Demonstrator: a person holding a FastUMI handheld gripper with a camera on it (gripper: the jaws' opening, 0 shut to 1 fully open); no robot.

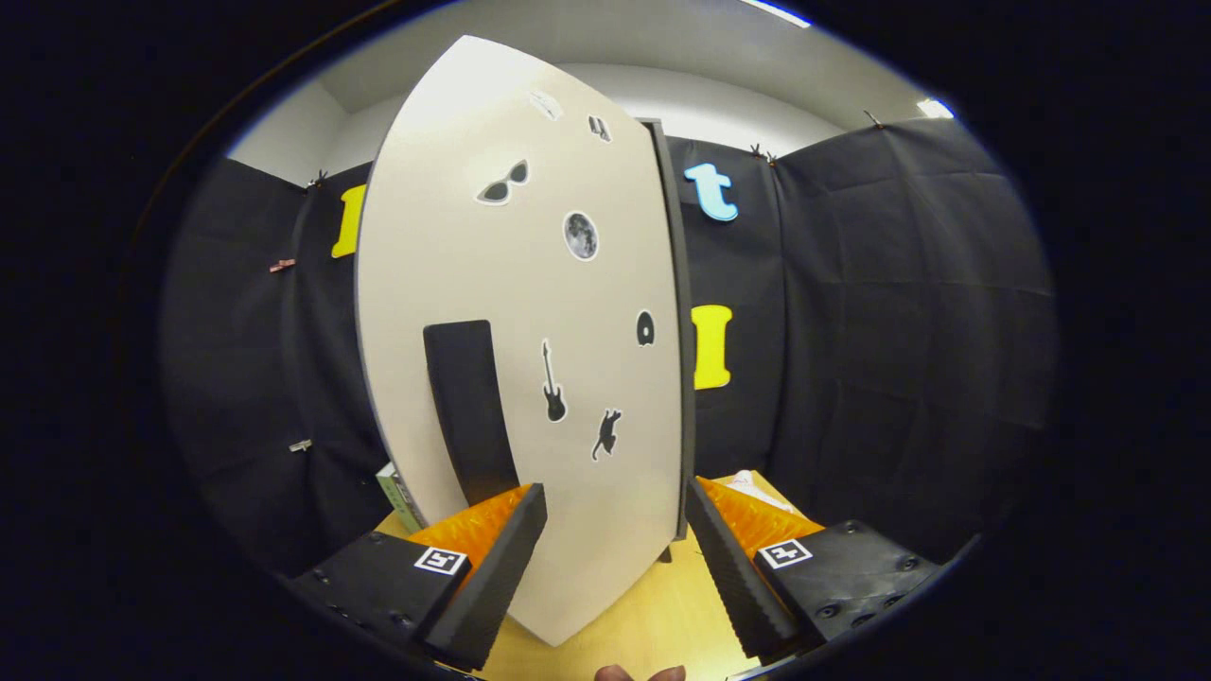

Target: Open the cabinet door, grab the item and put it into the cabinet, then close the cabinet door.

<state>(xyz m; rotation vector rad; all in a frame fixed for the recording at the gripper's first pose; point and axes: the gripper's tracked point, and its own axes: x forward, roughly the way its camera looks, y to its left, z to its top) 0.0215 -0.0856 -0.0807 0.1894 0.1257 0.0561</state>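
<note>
A beige cabinet door [530, 284] with small black stickers stands upright very close ahead of me. Its black vertical handle [468, 407] sits just above and beyond my left finger [492, 577]. A dark edge [683, 378] runs down the door's right side; whether the door is ajar I cannot tell. My gripper [615, 492] is open, fingers spread wide with the door's lower part between them, gripping nothing. A green and white box [397, 497] peeks out on the table behind the door's left edge.
The cabinet stands on a light wooden table [653, 615]. A pale object [757, 487] lies on the table beyond my right finger. Black cloth walls close the booth on both sides. Fingertips of a person's hand [639, 673] show at the near table edge.
</note>
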